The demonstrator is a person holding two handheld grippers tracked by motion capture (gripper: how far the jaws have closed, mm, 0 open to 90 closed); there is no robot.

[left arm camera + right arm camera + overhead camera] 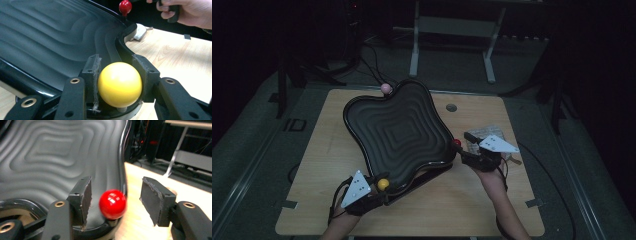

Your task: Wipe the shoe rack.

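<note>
A black tray (397, 130) with a rippled, wavy inside lies tilted on the wooden table (472, 200). Ball knobs stand on its rim: a yellow one (383, 183) at the near corner, a red one (456, 143) at the right, a pink one (386, 88) at the far corner. My left gripper (119, 72) is shut on the yellow knob (120, 84), both pads pressing its sides. My right gripper (118, 197) is open around the red knob (112, 204), which sits between the pads with a gap on each side. In the high view the right gripper (460, 150) is level with the tray's right rim.
A small pale flat object (489, 132) lies on the table just behind my right hand. A round cable hole (451, 107) sits near the table's far edge. A metal frame (452, 30) stands on the dark floor beyond the table.
</note>
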